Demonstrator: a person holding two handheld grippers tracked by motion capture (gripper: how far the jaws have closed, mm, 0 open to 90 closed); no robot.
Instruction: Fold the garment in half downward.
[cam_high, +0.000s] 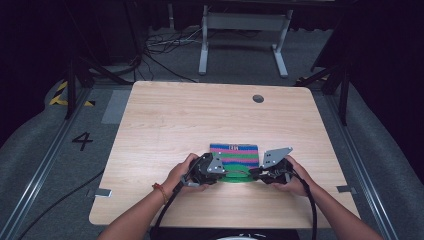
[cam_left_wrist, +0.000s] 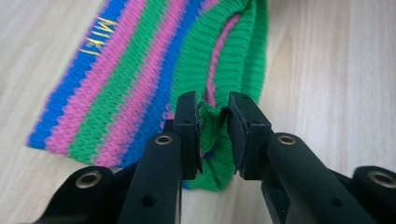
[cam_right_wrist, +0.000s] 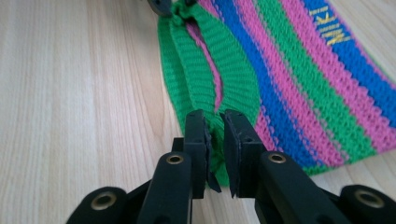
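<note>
Pinching the near green hem of the striped knit cloth (cam_high: 235, 159) w/ both grippers at once, I'm working on what looks like a fold away from me. Cloth is lying flat on the wooden table (cam_high: 175, 120), near-centre, well nearer my edge than the cable hole (cam_high: 258, 98). Left gripper (cam_left_wrist: 212, 126) is clamping the hem's left corner; jaws nearly together w/ green knit bunched between them. Right gripper (cam_right_wrist: 214, 140) is doing the same on the right corner, jaws closed on a thin bite of the hem. Hem is already curling up btwn the two, showing a pink stripe inside.

To do this well, I'm judging: keep both bites equally deep, lift together so the edge stays straight, keep light tension across the hem so it isn't sagging, then carry it toward the far edge w/ the yellow lettering (cam_left_wrist: 98, 35). Uneven lift would prob skew the fold; knit is stretchy, so no hard pulling.
</note>
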